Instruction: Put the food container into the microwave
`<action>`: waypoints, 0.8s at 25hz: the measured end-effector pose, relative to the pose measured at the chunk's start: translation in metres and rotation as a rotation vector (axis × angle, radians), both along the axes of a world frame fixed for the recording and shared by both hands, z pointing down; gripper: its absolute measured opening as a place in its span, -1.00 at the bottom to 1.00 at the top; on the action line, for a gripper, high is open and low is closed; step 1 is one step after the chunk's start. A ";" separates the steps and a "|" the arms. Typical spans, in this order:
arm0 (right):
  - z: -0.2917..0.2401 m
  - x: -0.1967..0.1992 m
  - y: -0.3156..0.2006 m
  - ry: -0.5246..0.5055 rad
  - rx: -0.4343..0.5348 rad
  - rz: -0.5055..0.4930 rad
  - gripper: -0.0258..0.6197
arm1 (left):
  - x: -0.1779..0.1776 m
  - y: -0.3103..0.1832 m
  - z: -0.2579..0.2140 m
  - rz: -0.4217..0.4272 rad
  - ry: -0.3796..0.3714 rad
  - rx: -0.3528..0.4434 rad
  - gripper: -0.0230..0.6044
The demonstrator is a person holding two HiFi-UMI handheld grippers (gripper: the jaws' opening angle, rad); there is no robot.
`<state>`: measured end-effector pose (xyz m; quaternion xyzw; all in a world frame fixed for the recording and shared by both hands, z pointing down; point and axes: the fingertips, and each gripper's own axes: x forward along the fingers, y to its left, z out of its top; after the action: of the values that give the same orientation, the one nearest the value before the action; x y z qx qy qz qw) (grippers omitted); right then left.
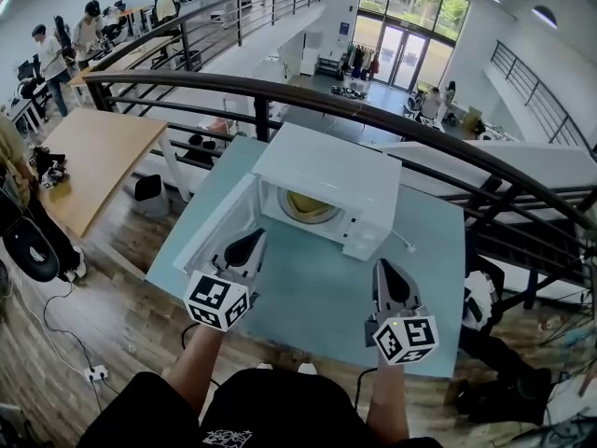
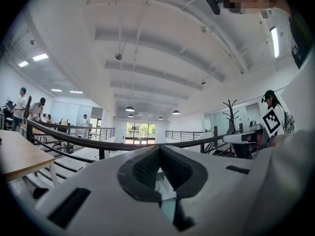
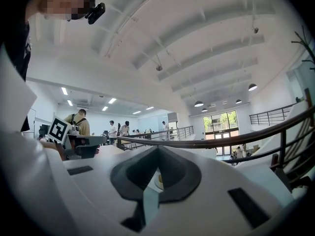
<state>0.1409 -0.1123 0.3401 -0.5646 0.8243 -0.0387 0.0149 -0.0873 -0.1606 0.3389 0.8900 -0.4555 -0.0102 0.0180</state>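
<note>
A white microwave [image 1: 328,174] stands at the far side of the light blue table [image 1: 317,301]. Its door [image 1: 216,235] hangs open to the left. Inside the cavity sits the food container [image 1: 308,207], pale yellow and round. My left gripper [image 1: 246,243] hovers just in front of the open door, jaws shut with nothing between them. My right gripper [image 1: 385,273] is over the table, to the right of the microwave's front, also shut and empty. In the left gripper view the left gripper [image 2: 158,152] has its pads pressed together. In the right gripper view the right gripper [image 3: 157,152] looks the same.
A dark metal railing [image 1: 373,112] curves behind the table. A wooden table [image 1: 93,157] and a standing person are at the left. A white cable [image 1: 407,245] trails from the microwave's right side. A power strip [image 1: 94,373] lies on the wooden floor.
</note>
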 end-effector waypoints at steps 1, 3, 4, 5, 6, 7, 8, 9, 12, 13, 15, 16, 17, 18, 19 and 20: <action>0.001 0.000 -0.001 0.003 -0.003 0.000 -0.91 | 0.000 0.000 0.002 0.001 0.000 -0.005 -0.90; 0.004 0.000 -0.003 0.007 -0.008 -0.002 -0.91 | 0.001 -0.001 0.005 0.001 -0.002 -0.009 -0.90; 0.005 0.001 -0.004 0.005 -0.011 -0.003 -0.91 | 0.002 -0.002 0.006 0.001 -0.002 -0.011 -0.90; 0.005 0.002 -0.004 0.002 -0.013 -0.003 -0.91 | 0.002 -0.002 0.006 0.001 -0.002 -0.011 -0.90; 0.006 0.003 -0.005 0.001 -0.014 -0.002 -0.91 | 0.003 -0.003 0.007 0.001 -0.002 -0.012 -0.90; 0.006 0.003 -0.006 0.001 -0.015 -0.002 -0.91 | 0.004 -0.004 0.007 0.001 -0.003 -0.013 -0.90; 0.007 0.004 -0.006 0.002 -0.016 -0.003 -0.91 | 0.004 -0.005 0.008 0.000 -0.003 -0.014 -0.90; 0.008 0.005 -0.007 0.004 -0.017 -0.003 -0.91 | 0.005 -0.006 0.008 -0.001 -0.004 -0.016 -0.90; 0.009 0.006 -0.008 0.008 -0.020 -0.003 -0.91 | 0.007 -0.008 0.012 0.001 -0.005 -0.024 -0.90; 0.009 0.006 -0.008 0.010 -0.020 -0.005 -0.90 | 0.008 -0.008 0.014 0.002 -0.005 -0.027 -0.90; 0.009 0.006 -0.009 0.013 -0.019 -0.009 -0.90 | 0.009 -0.010 0.015 0.004 -0.005 -0.033 -0.90; 0.009 0.006 -0.010 0.014 -0.020 -0.010 -0.91 | 0.010 -0.011 0.016 0.003 -0.005 -0.035 -0.90; 0.009 0.006 -0.011 0.016 -0.020 -0.011 -0.90 | 0.010 -0.012 0.017 0.002 -0.005 -0.038 -0.90; 0.009 0.006 -0.011 0.018 -0.021 -0.013 -0.91 | 0.010 -0.013 0.017 0.001 -0.004 -0.041 -0.90; 0.009 0.005 -0.012 0.019 -0.022 -0.013 -0.91 | 0.010 -0.014 0.018 0.001 -0.004 -0.043 -0.90; 0.010 0.005 -0.013 0.020 -0.023 -0.014 -0.90 | 0.010 -0.015 0.019 0.000 -0.003 -0.045 -0.90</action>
<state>0.1460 -0.1256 0.3496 -0.5593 0.8279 -0.0425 -0.0001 -0.0770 -0.1751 0.3577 0.8894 -0.4555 0.0017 0.0374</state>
